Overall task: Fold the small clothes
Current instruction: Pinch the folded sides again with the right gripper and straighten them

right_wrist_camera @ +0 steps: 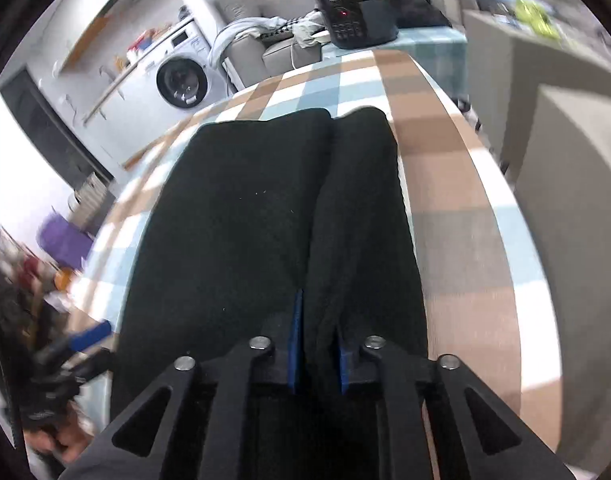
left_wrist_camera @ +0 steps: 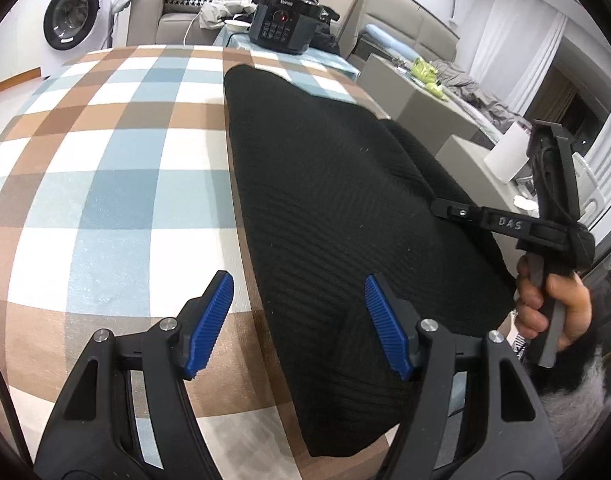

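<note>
I keep my right gripper (right_wrist_camera: 317, 344) pinched on the near edge of the black knit garment (left_wrist_camera: 337, 200), lying on the checked tablecloth (left_wrist_camera: 105, 160), to carry a fold, while my left gripper (left_wrist_camera: 299, 320) hovers spread apart, empty.

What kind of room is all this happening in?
Most likely a lived-in home: a washing machine by the wall, a sofa strewn with clothes, and a cooker on the checked table.
</note>
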### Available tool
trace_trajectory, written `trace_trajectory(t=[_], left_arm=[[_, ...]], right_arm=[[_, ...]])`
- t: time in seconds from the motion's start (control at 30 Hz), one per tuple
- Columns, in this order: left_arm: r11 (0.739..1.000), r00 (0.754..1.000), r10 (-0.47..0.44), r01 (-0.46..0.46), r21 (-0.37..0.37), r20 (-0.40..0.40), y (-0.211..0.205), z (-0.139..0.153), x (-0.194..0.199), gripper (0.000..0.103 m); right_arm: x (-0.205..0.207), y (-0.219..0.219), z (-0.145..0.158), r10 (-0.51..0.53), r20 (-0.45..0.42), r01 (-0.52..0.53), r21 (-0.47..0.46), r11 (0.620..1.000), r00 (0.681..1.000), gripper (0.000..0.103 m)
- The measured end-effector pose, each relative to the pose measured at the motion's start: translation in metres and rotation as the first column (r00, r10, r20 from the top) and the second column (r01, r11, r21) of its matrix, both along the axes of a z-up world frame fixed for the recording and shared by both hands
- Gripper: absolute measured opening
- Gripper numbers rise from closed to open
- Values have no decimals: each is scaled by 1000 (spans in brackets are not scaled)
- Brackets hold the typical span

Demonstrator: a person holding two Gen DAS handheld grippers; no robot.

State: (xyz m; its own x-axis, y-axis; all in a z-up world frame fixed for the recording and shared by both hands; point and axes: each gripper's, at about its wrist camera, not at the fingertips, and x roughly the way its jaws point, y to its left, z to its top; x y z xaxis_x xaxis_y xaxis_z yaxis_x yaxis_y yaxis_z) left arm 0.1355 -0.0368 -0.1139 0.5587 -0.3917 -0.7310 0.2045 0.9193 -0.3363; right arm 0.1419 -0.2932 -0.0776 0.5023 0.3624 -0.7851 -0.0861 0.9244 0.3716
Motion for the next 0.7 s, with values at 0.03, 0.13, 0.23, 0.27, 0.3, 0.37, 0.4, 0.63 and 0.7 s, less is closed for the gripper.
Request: trace_trajectory(t=[0.03,0.13,0.23,0.27,0.3,0.37,0.4,0.63,0.7], left_arm=[[1000,1000,1,-1,7,-7,-2,-2,0,66],[1000,1000,-4,4,5,-27,-3,-10,0,66],[1000,999,-10,10,0,-40,-3,-15,-1,66],[1000,999,-13,13,-1,-44,-4,-17,-1,66],[1000,999,-15,15,-3,-47,-5,-18,-1,66],[1000,999,-22,22,-7,-45,-6,-17,-2,66],[1000,999,-23,23,-5,-42,-6,-17,-3,66],[999,999,-32,32,6,-25,-7,-13,-2,66],[1000,999,-31,31,2,-23,-5,-13,-4,66]], right_arm=[[-6,-5,2,-2,5,2,29,1000,1000,19],[-29,-16,3,-6,9,5,87,996,1000,37],[-51,-21,-4,1,-2,0,138,990,1000,39],[-58,-22,-5,3,0,-2,132,991,1000,39],[-62,-24,-4,-2,5,2,131,991,1000,38],[-74,-26,-3,-9,18,7,144,990,1000,38],[-77,-26,-3,-10,23,6,147,989,1000,38],[-72,-26,-5,-36,26,32,135,990,999,38],[-62,-31,-3,-56,24,53,132,990,998,39]])
